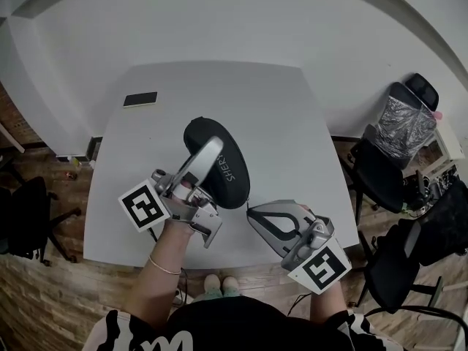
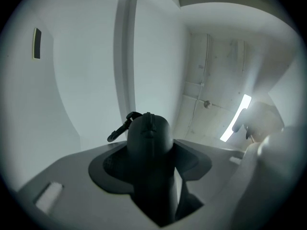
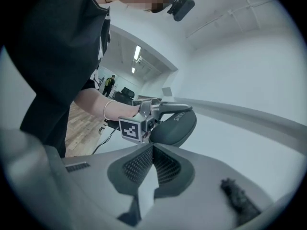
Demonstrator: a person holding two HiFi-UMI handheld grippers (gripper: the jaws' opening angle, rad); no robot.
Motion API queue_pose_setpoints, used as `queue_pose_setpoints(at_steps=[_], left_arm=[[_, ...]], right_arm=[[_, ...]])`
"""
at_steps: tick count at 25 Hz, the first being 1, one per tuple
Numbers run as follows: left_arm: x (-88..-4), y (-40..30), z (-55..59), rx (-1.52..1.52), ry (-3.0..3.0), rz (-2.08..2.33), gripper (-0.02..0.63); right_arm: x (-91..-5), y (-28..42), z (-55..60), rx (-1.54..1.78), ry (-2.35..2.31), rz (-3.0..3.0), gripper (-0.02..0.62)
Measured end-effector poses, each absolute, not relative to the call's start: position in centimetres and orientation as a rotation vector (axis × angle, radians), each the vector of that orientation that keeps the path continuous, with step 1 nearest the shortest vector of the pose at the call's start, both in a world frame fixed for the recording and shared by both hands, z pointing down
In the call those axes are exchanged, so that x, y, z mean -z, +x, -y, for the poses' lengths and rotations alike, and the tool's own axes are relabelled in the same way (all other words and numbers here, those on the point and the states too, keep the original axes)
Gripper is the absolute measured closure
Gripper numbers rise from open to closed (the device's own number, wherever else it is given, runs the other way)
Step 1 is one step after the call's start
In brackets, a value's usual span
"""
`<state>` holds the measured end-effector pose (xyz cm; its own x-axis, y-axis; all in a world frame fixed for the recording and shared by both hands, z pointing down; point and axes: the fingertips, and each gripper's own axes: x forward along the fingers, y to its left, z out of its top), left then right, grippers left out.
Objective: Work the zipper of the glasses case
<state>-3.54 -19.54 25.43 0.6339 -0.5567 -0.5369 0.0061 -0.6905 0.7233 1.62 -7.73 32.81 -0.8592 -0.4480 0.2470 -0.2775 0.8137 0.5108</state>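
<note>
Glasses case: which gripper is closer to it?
Left. The left gripper holds the glasses case between its fingers; the right gripper is just beside it, shut and empty.

This looks like an office or a bare test room, not a home. A plain grey square worktop (image 1: 292, 123) stands against smooth white walls (image 1: 256, 20), with a strip of brick wall (image 1: 11, 115) at the left edge. The floor (image 1: 44, 298) is of wood planks. Black swivel chairs (image 1: 384, 174) on wheeled bases crowd the right side, one of them with crinkled silvery wrap (image 1: 406, 126) over its back, and another chair (image 1: 29, 218) stands at the left. A long strip lamp (image 2: 238, 116) glows overhead, and more ceiling lamps (image 3: 137, 51) light a further room.
</note>
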Motion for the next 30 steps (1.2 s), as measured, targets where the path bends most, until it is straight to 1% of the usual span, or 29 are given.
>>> queue_pose_setpoints(at_steps=[3,5,8,11,12,14,15,16,19,26,27,28,29,30], left_arm=[[-24.6,-3.3,19.7,1.057,2.177,0.476,0.348],[-24.2,-3.2,19.7,1.064,2.183,0.467,0.348],[-23.7,-3.5,19.4,1.061,2.178,0.437,0.347],[-21.9,-4.7,19.1,1.086,2.185,0.395,0.347],[-21.2,-5.0,18.9,1.096,2.204,0.391,0.347],[-19.8,-5.0,18.6,1.113,2.239,0.383,0.347],[-19.2,-4.9,18.5,1.122,2.245,0.373,0.347],[-18.8,-4.8,18.3,1.132,2.247,0.363,0.347],[-18.1,-4.6,18.0,1.141,2.264,0.363,0.347],[-18.2,-4.9,17.9,1.143,2.263,0.372,0.347],[-18.2,-4.9,17.9,1.142,2.264,0.374,0.346],[-18.3,-4.9,18.0,1.14,2.264,0.373,0.346],[-18.3,-4.9,18.0,1.138,2.264,0.372,0.347],[-18.3,-5.0,18.0,1.137,2.263,0.37,0.346]], right_arm=[[-33.0,-0.5,6.0,0.61,0.444,2.692,0.592],[-33.3,-1.9,5.4,0.685,0.462,2.644,0.591],[-32.7,-0.2,7.0,0.852,0.709,2.499,0.591],[-31.6,1.8,8.6,0.845,0.857,2.511,0.589],[-31.1,2.0,8.9,0.825,0.892,2.537,0.579],[-30.1,1.8,9.3,0.796,0.967,2.589,0.51],[-29.6,1.5,9.4,0.797,0.996,2.61,0.488],[-29.2,1.1,9.4,0.812,1.018,2.619,0.485],[-28.3,0.5,10.2,0.896,1.104,2.556,0.485],[-27.5,1.4,10.9,0.956,1.21,2.474,0.486],[-27.4,1.3,10.8,0.978,1.209,2.455,0.498],[-27.4,1.3,10.7,1.001,1.21,2.439,0.546],[-27.3,1.3,10.7,1.02,1.208,2.428,0.58],[-27.2,1.3,10.7,1.029,1.203,2.424,0.584]])
